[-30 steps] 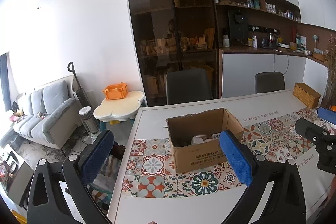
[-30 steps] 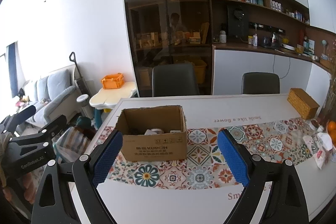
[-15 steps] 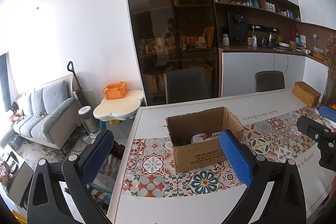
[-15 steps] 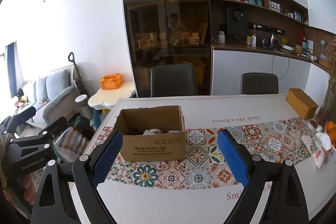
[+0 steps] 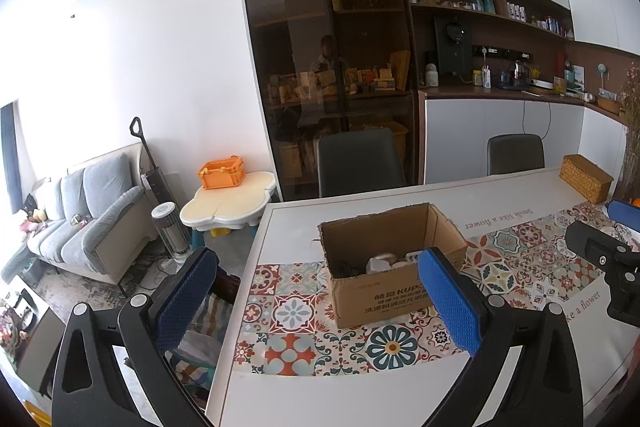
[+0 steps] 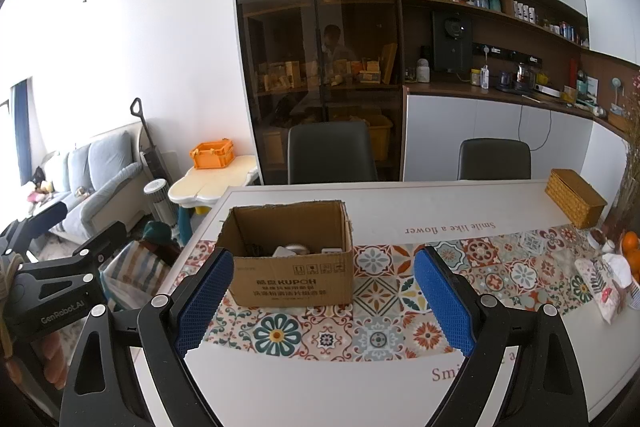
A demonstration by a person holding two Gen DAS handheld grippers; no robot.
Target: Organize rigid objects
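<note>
An open cardboard box (image 5: 384, 279) (image 6: 292, 279) stands on the patterned runner of a white table (image 6: 420, 199). Small white and dark objects (image 6: 290, 249) lie in its bottom, too small to make out. My left gripper (image 5: 316, 301) hovers open above the table's near left edge, short of the box, nothing between its blue pads. My right gripper (image 6: 324, 301) is also open and empty, in front of the box and slightly to its right. In the left wrist view the right gripper shows at the far right; in the right wrist view the left one shows at the far left.
A woven box (image 6: 576, 197) sits at the table's far right, with oranges (image 6: 632, 247) and patterned pouches (image 6: 600, 283) near the right edge. Two dark chairs (image 6: 332, 153) stand behind the table. A striped bag (image 6: 132, 275) lies beyond the left edge.
</note>
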